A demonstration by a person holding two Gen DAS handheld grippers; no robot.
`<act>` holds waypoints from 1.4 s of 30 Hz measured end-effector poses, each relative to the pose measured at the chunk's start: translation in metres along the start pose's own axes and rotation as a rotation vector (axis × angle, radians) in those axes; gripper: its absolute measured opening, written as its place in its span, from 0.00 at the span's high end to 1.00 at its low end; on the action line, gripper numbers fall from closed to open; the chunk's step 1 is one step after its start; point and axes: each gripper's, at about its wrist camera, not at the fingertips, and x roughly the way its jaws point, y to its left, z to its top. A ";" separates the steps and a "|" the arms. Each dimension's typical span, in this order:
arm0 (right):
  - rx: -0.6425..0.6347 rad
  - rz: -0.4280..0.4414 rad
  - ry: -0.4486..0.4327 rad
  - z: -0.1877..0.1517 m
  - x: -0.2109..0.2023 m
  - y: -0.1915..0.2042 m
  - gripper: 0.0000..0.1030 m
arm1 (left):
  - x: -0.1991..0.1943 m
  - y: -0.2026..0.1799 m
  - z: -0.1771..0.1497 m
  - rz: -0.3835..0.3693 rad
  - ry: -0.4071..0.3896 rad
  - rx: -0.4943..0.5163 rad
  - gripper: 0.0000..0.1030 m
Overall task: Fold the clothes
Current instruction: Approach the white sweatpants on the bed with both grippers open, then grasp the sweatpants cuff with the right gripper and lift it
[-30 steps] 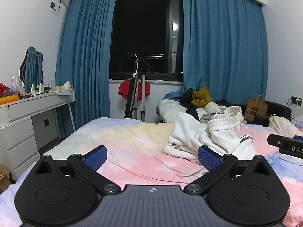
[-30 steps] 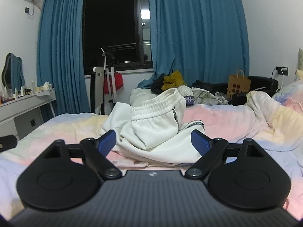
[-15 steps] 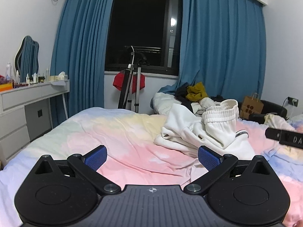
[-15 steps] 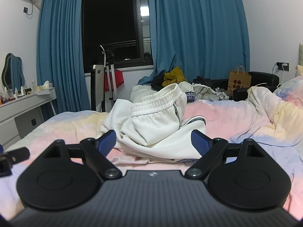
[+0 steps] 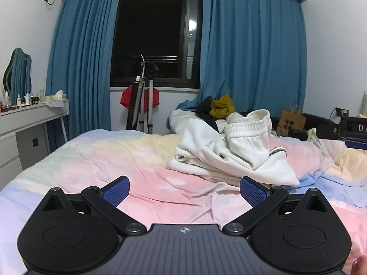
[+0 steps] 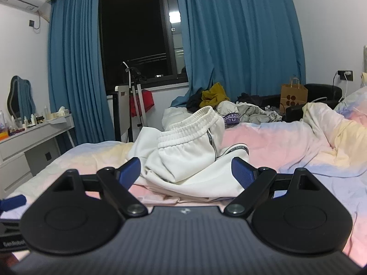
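Observation:
A crumpled pair of white sweatpants (image 5: 231, 153) with an elastic waistband lies in a heap on the pastel bed sheet (image 5: 114, 160); it also shows in the right wrist view (image 6: 190, 158). My left gripper (image 5: 184, 189) is open and empty, above the sheet, short of the heap's left front edge. My right gripper (image 6: 185, 171) is open and empty, just in front of the heap. The right gripper's body shows at the right edge of the left wrist view (image 5: 348, 130).
Blue curtains (image 5: 252, 57) frame a dark window. A pile of other clothes (image 6: 220, 100) lies beyond the bed. A white dresser (image 5: 25, 126) with bottles stands at the left. A paper bag (image 6: 293, 96) and a bunched duvet (image 6: 332, 126) are at the right.
Both grippers have risen and moved closer to the white sweatpants; the left one has also swung a little to the left. Both stay open.

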 end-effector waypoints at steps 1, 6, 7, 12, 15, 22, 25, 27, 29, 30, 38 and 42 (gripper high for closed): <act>0.007 0.003 0.002 0.001 0.000 -0.001 0.15 | -0.001 -0.001 -0.001 0.001 0.000 0.002 0.00; 0.031 0.005 0.001 0.003 0.001 -0.006 0.15 | 0.000 -0.002 -0.003 -0.001 0.007 0.009 0.00; 0.029 0.001 -0.002 0.005 0.005 -0.006 0.15 | 0.000 -0.002 -0.003 -0.004 0.007 0.007 0.00; -0.005 -0.020 -0.019 0.027 0.031 -0.001 0.15 | 0.007 -0.003 -0.005 -0.003 0.015 -0.003 0.00; 0.007 -0.016 -0.037 0.041 0.048 -0.002 0.15 | 0.011 -0.002 -0.007 0.004 0.021 -0.002 0.00; 0.192 -0.030 0.031 0.060 0.125 -0.037 0.15 | 0.018 0.000 -0.009 0.024 0.019 -0.019 0.00; 0.325 -0.041 0.090 0.058 0.174 -0.071 0.15 | 0.024 0.000 -0.009 0.025 0.023 -0.030 0.00; 0.398 -0.037 0.120 0.053 0.201 -0.091 0.15 | 0.032 0.000 -0.010 0.015 0.034 -0.037 0.00; 0.438 -0.025 0.133 0.050 0.220 -0.101 0.19 | 0.040 0.000 -0.013 0.008 0.039 -0.033 0.00; 0.451 -0.014 0.136 0.048 0.227 -0.103 0.19 | 0.046 0.000 -0.015 0.010 0.045 -0.028 0.00; 0.559 0.072 0.160 0.039 0.280 -0.123 0.23 | 0.097 0.014 -0.030 -0.005 0.151 -0.078 0.00; 0.555 0.115 0.167 0.036 0.296 -0.117 0.23 | 0.108 0.009 -0.038 0.015 0.159 -0.022 0.00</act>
